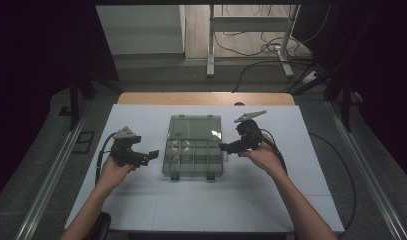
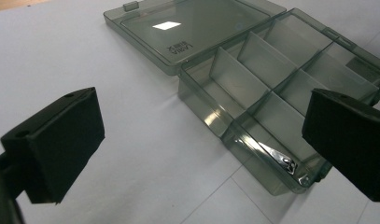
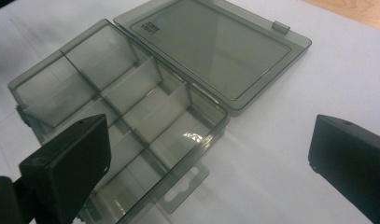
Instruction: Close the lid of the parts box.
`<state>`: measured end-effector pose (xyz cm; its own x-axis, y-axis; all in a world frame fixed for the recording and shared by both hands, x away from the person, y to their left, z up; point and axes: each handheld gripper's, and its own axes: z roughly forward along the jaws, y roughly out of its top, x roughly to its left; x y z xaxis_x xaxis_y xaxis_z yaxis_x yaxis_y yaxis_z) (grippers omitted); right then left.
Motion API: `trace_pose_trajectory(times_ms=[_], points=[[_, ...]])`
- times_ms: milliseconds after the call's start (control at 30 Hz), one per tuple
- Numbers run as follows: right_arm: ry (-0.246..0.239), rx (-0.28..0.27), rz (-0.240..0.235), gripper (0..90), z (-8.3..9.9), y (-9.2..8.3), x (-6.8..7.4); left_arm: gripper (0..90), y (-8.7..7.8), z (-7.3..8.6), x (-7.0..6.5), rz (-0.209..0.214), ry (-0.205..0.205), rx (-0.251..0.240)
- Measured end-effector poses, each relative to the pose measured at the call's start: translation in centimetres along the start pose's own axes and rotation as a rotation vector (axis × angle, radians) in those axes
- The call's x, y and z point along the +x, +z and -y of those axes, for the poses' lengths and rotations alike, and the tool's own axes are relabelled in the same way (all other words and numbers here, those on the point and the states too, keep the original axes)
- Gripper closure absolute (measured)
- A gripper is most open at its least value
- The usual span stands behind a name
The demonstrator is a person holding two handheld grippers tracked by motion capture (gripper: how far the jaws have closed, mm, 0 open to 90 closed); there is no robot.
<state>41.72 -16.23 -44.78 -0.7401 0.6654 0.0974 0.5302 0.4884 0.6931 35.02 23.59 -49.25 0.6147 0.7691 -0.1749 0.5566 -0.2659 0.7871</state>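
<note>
A clear smoky-grey compartment box (image 1: 193, 159) sits open mid-table, its lid (image 1: 195, 127) laid flat on the far side. My left gripper (image 1: 152, 155) hovers just left of the box, open and holding nothing. Just right of the box, my right gripper (image 1: 224, 147) is open and holds nothing. In the left gripper view the jaws stand wide apart (image 2: 201, 140) before the box wall (image 2: 201, 100), and a metal nail clipper (image 2: 283, 161) lies in the nearest compartment. The right gripper view looks between its spread jaws (image 3: 211, 158) at the box rim (image 3: 211, 135) and lid (image 3: 211, 51).
The box rests on a white tabletop (image 1: 201, 200) with a wooden strip (image 1: 206, 98) along its far edge. Beyond the table stand desk legs (image 1: 211, 45) and loose cables (image 1: 271, 47) on the floor. Dark curtains flank both sides.
</note>
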Motion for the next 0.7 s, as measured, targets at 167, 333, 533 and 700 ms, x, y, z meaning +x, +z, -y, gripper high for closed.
trace_pose_trajectory(times_ms=[167,333,533,700], points=[[0.017,0.015,0.001,0.0,-0.7,0.7,-0.3,0.0,0.5,-0.3,0.3,0.003,0.0,0.002],[0.025,0.034,0.006,0.0,-1.4,1.5,-0.5,0.0,1.0,-0.6,0.4,0.003,0.007,0.006],[0.036,0.051,0.005,0.3,-2.3,2.4,-0.9,0.0,1.6,-1.0,0.5,0.002,0.023,0.013],[0.032,0.067,0.029,3.5,-3.0,3.1,-1.1,0.0,2.2,-1.2,0.7,0.002,0.024,0.014]])
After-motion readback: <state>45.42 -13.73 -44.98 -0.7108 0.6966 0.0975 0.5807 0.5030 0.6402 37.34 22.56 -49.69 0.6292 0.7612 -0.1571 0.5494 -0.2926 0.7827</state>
